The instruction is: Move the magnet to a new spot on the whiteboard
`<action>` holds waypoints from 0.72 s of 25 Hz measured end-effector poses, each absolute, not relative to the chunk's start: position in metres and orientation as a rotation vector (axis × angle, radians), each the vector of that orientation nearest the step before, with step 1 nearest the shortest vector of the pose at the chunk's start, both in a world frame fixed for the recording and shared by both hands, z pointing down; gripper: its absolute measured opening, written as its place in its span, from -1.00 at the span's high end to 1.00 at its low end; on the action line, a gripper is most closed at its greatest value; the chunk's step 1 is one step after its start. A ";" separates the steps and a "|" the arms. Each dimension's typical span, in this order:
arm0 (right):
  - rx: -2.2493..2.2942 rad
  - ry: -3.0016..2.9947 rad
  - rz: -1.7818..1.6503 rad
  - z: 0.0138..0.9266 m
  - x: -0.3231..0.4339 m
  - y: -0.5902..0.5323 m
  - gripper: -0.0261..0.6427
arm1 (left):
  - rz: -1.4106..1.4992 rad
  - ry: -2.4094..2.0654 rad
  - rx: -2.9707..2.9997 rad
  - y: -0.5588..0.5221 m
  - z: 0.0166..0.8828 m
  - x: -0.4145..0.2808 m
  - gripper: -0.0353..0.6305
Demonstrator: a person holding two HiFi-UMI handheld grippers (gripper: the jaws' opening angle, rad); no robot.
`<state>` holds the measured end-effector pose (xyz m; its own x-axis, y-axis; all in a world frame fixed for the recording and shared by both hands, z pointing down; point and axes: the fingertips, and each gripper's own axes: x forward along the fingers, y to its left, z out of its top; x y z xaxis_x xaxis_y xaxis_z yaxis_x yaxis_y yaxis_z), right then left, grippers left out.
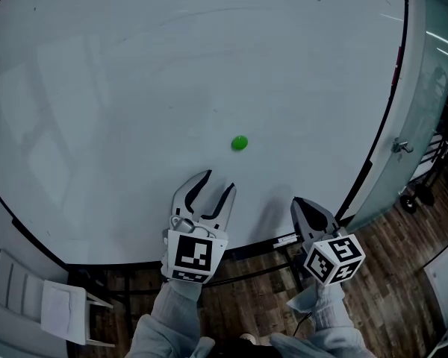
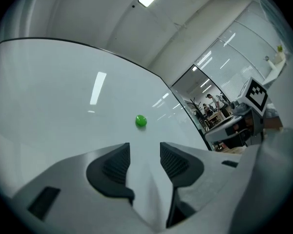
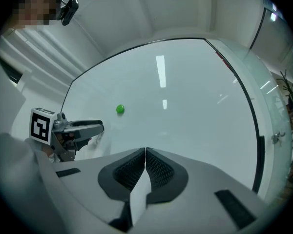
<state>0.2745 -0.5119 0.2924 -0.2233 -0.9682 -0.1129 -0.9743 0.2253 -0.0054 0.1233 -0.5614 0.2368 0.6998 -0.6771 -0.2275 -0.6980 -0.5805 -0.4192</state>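
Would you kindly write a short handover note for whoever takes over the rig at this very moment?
Left gripper: jaws apart, nothing between them, aimed at the board just below the magnet.
Right gripper: jaws together, empty, off to the right near the board's lower edge.
Green magnet: stuck on the whiteboard, apart from both grippers.
Done: no grasp yet.
Left: close the left gripper on the magnet, pull it off, and set it on a different spot of the board.

Office: whiteboard (image 1: 134,88), glass partition (image 1: 424,103)
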 end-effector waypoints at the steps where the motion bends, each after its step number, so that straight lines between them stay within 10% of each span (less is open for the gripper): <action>1: -1.898 2.380 0.113 0.288 0.278 -0.512 0.83 | 0.061 1.054 -2.405 -0.561 0.231 0.128 0.33; 18: -1.948 2.370 0.212 0.269 0.312 -0.517 0.83 | -0.051 1.148 -2.054 -0.576 0.178 0.174 0.33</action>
